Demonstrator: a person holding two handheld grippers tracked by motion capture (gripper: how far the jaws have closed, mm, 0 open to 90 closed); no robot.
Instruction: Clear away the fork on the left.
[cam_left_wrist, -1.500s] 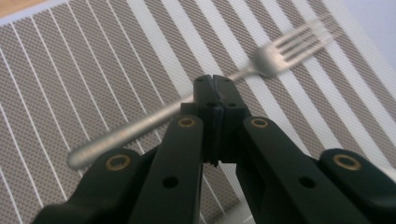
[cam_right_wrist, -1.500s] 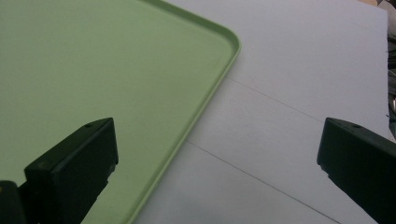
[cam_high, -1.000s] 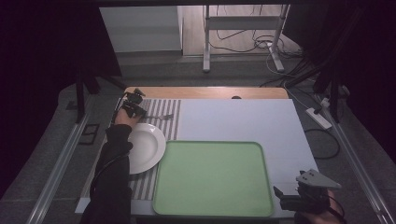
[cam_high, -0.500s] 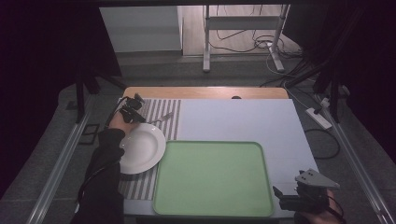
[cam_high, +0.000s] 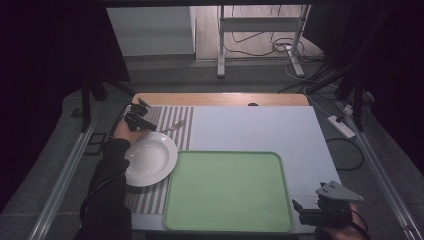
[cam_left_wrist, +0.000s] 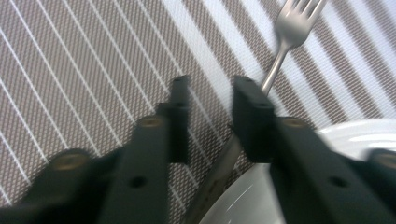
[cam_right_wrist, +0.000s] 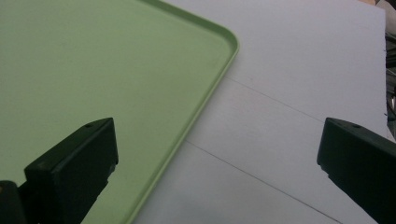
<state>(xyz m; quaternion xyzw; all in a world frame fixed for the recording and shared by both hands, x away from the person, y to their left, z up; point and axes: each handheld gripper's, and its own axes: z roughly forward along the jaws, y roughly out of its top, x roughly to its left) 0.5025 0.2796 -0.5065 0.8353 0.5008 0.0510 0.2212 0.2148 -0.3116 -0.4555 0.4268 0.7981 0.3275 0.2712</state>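
Observation:
A metal fork (cam_high: 173, 126) lies on the striped placemat (cam_high: 165, 116) just beyond a white plate (cam_high: 150, 158). My left gripper (cam_high: 145, 122) hovers over the fork's handle end, by the plate's far rim. In the left gripper view its jaws (cam_left_wrist: 212, 95) have just been opening. A gap shows between them, and the fork (cam_left_wrist: 293, 28) handle runs under the right jaw and touches neither pad. The plate (cam_left_wrist: 336, 140) rim sits at the lower right. My right gripper (cam_high: 300, 214) rests at the near right table corner, open wide (cam_right_wrist: 217, 163) and empty, beside the green tray (cam_right_wrist: 93, 60).
The green tray (cam_high: 227, 192) takes up the near middle of the white table cover (cam_high: 260, 127). A wooden table edge (cam_high: 220, 99) runs along the far side. Beyond the table are cables on the floor and a metal stand (cam_high: 220, 45).
The left forearm has shifted slightly toward the table's left edge while its gripper stays over the fork handle. The fork, plate and right gripper have not moved.

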